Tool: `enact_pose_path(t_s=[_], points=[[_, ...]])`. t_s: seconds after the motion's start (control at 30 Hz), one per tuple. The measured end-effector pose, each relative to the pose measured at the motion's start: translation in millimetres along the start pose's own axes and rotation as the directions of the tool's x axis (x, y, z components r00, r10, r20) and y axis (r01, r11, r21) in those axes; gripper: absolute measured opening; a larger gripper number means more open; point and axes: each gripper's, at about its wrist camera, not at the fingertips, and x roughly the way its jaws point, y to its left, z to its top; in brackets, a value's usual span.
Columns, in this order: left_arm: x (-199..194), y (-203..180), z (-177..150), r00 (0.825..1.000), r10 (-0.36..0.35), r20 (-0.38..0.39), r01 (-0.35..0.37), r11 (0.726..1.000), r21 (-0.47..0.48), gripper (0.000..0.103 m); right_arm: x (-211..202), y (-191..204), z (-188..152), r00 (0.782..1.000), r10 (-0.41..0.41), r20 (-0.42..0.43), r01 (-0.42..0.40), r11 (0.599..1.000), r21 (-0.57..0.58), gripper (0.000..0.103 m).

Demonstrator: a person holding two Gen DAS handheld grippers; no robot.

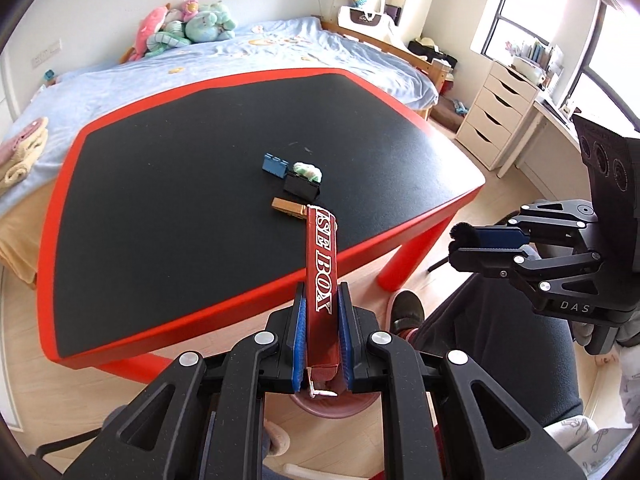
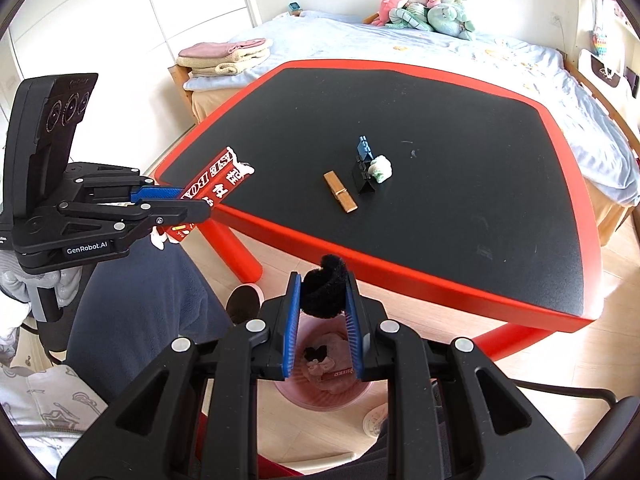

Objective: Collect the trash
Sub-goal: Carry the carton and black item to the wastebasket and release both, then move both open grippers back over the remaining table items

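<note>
My left gripper (image 1: 321, 300) is shut on a flat red wrapper (image 1: 321, 256) with white lettering, held over the table's near edge; it also shows in the right wrist view (image 2: 218, 184). My right gripper (image 2: 323, 280) is shut on a black fuzzy wad (image 2: 324, 288), above a pink trash bin (image 2: 324, 392) on the floor that holds crumpled trash. On the black table (image 2: 460, 152) lie a blue clip (image 1: 274, 165), a black clip (image 1: 301, 187), a crumpled white-green wad (image 1: 307, 171) and a tan wooden clip (image 1: 287, 209).
The table has a red rim (image 1: 200, 320) and red legs (image 2: 236, 252). A bed (image 1: 240, 60) with plush toys lies behind it. A white drawer unit (image 1: 496, 116) stands at the right. My legs and slippered foot (image 1: 406, 312) are beside the bin.
</note>
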Motion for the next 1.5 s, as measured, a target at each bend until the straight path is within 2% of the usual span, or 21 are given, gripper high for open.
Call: enact_pose_path(t_s=[0.33, 0.6, 0.63, 0.7, 0.73, 0.77, 0.8, 0.83, 0.87, 1.07, 1.5], points=[[12, -12, -28, 0.996, -0.052, -0.066, 0.053, 0.998, 0.014, 0.014, 5, 8, -23, 0.999, 0.026, -0.037, -0.026, 1.000, 0.010, 0.021], [14, -17, -30, 0.994, -0.075, -0.079, 0.077, 0.997, 0.025, 0.014, 8, 11, -26, 0.998, 0.047, -0.050, -0.047, 0.999, 0.003, 0.021], [15, -18, -31, 0.993, -0.080, -0.082, 0.082, 0.996, 0.026, 0.014, 9, 13, -26, 0.997, 0.051, -0.054, -0.052, 0.999, -0.005, 0.024], [16, -17, -31, 0.993, -0.080, -0.087, 0.083, 0.996, 0.028, 0.025, 11, 12, -27, 0.997, 0.045, -0.062, -0.045, 0.999, -0.010, 0.036], [17, -16, -30, 0.993, -0.074, -0.088, 0.076, 0.997, 0.027, 0.042, 11, 12, -28, 0.997, 0.040, -0.062, -0.040, 0.999, -0.009, 0.058], [17, -15, -30, 0.994, -0.068, -0.081, 0.070, 0.997, 0.025, 0.054, 11, 11, -28, 0.998, 0.032, -0.056, -0.032, 0.999, -0.007, 0.076], [15, -13, -31, 0.996, -0.067, -0.067, 0.068, 0.997, 0.019, 0.076, 10, 10, -28, 0.998, 0.031, -0.049, -0.031, 1.000, -0.002, 0.081], [13, -11, -31, 0.997, -0.066, -0.050, 0.066, 0.998, 0.010, 0.088, 9, 8, -28, 0.998, 0.030, -0.048, -0.030, 1.000, 0.003, 0.088], [11, -10, -31, 0.998, -0.060, -0.034, 0.061, 0.998, 0.007, 0.089, 9, 7, -28, 0.999, 0.022, -0.048, -0.022, 1.000, 0.006, 0.092], [8, -4, -30, 0.999, -0.027, -0.025, 0.027, 1.000, -0.013, 0.095, 11, 2, -30, 0.999, 0.000, -0.053, 0.001, 1.000, 0.019, 0.097], [6, 4, -31, 1.000, -0.008, -0.018, 0.008, 0.999, -0.031, 0.095, 11, 3, -28, 0.999, 0.002, -0.052, 0.000, 1.000, 0.026, 0.099]])
